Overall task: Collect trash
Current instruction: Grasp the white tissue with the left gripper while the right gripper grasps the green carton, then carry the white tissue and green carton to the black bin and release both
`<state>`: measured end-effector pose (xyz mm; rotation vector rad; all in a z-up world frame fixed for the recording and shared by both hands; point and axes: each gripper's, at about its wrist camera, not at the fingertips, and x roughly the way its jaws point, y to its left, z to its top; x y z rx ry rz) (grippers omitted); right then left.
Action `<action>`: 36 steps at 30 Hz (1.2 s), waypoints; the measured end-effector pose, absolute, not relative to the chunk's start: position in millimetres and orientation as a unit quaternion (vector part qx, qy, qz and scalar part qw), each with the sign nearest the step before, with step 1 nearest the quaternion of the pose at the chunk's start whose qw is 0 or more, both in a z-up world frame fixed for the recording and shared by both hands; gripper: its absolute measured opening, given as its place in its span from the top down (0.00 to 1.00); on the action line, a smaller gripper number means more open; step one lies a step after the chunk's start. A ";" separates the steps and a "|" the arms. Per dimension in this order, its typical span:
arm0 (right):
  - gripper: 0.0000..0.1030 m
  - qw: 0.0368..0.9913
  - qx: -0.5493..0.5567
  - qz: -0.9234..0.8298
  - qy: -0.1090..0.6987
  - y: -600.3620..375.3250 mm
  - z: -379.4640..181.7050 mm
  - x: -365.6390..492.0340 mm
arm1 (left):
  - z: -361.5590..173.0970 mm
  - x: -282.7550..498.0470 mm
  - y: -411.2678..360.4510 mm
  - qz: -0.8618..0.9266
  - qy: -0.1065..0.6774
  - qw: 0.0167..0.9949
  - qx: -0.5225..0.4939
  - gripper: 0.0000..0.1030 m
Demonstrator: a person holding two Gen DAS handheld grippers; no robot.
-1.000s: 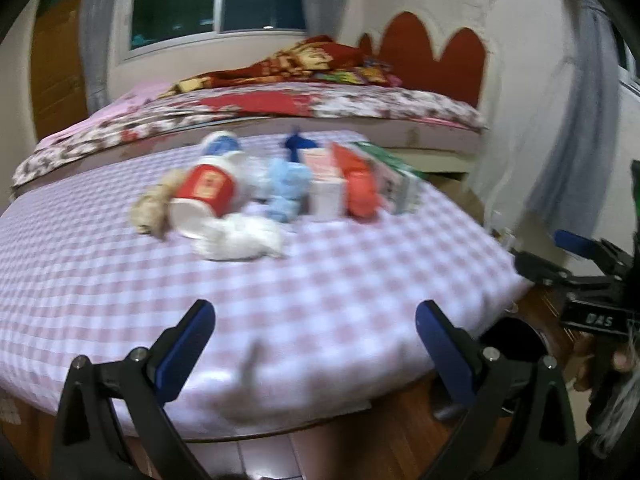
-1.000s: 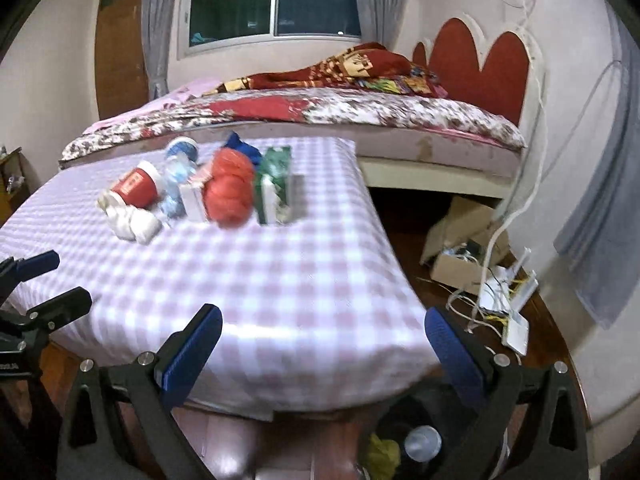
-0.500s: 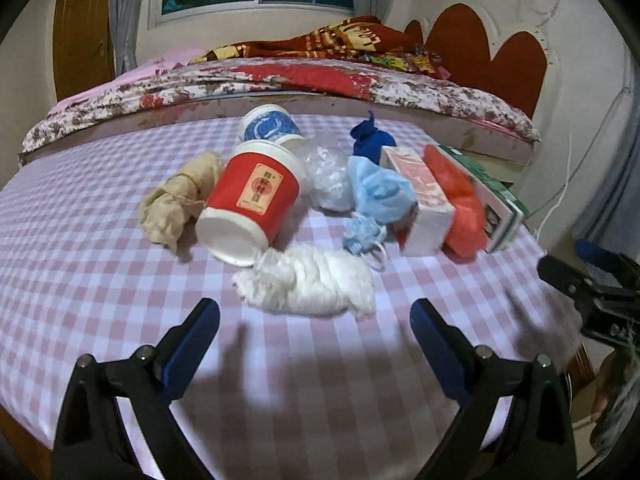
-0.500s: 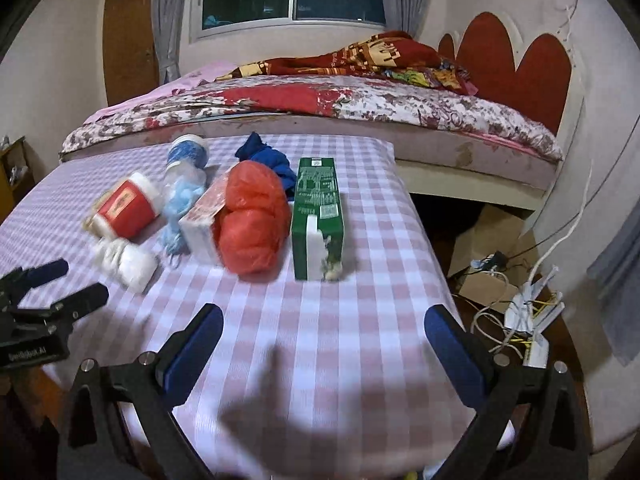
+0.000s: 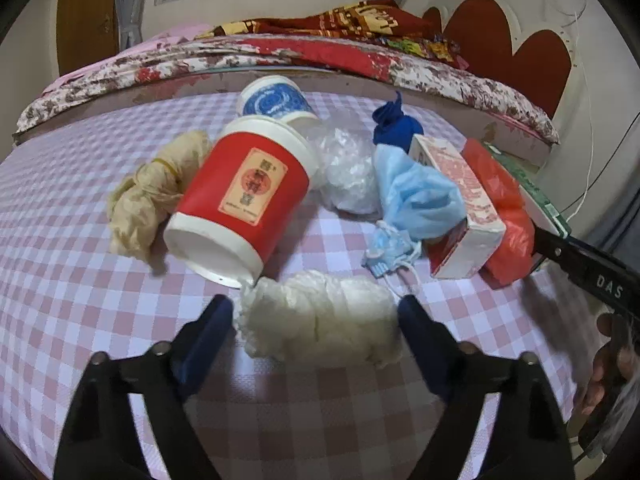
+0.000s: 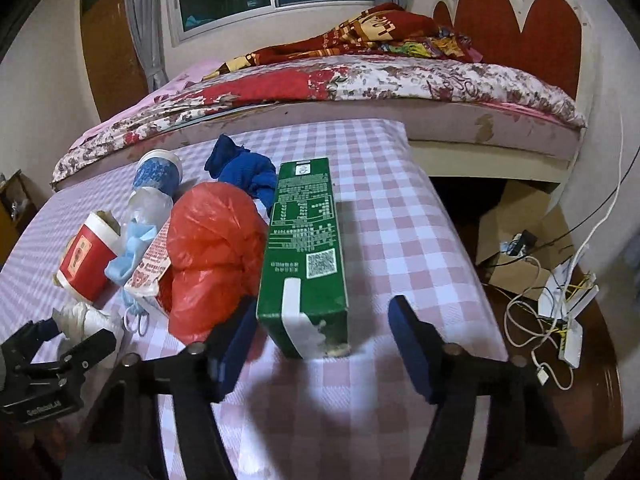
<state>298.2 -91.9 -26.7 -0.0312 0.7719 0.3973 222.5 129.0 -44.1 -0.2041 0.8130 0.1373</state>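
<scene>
A pink-and-white checked cloth [image 6: 400,208] is spread over the near surface. Behind it, a bed with a floral cover [image 6: 360,76] and a red patterned blanket [image 6: 372,32] is seen. A cardboard box [image 6: 520,240] and tangled white cables [image 6: 532,320] are noted on the floor at right.

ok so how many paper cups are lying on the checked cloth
2: the red cup lies on its side near the middle of the pile, and the blue cup lies just behind it. Others could be hidden underneath.
</scene>
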 end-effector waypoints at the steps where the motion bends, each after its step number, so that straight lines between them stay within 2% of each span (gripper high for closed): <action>1: 0.49 0.906 -0.016 0.197 0.375 -90.5 -27.1 298.4 | -43.6 222.2 128.9 0.062 0.393 0.912 -0.099 0.27; 2: 0.54 0.905 -0.017 0.199 0.376 -90.0 -27.6 298.5 | -43.4 221.9 128.9 0.055 0.392 0.913 -0.099 0.35; 3: 0.60 0.903 -0.020 0.202 0.378 -89.1 -28.2 297.8 | -42.8 220.4 128.3 0.050 0.391 0.914 -0.097 0.39; 6: 0.60 0.904 -0.023 0.207 0.374 -90.4 -26.1 295.8 | -39.7 215.4 127.7 0.040 0.385 0.917 -0.094 0.44; 20: 0.62 0.922 -0.042 0.197 0.332 -128.4 1.8 249.3 | -12.4 177.5 108.1 0.020 0.342 0.936 -0.076 0.46; 36: 0.62 0.939 -0.018 0.142 0.312 -224.5 21.8 177.5 | 8.0 148.2 23.5 -0.060 0.327 0.942 -0.046 0.46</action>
